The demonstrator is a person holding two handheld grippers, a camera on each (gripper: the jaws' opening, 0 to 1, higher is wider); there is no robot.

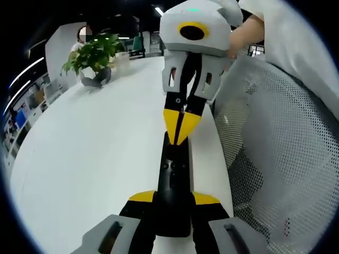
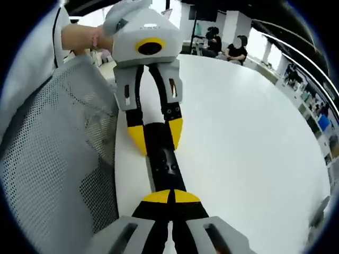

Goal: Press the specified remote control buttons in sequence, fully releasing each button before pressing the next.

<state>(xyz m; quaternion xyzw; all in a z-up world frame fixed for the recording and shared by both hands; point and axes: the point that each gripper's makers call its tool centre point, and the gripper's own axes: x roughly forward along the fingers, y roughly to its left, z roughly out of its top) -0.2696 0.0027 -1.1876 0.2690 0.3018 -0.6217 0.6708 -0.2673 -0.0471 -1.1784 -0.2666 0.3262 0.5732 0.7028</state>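
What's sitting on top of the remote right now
The right gripper's closed yellow tips rest on the far end of the black remote, covering any buttons beneath. The left gripper clamps the remote's sides. The remote lies on the white table.

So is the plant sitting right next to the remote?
No. In the left gripper view the plant stands far off across the white table, while the remote lies near, between the left gripper tips.
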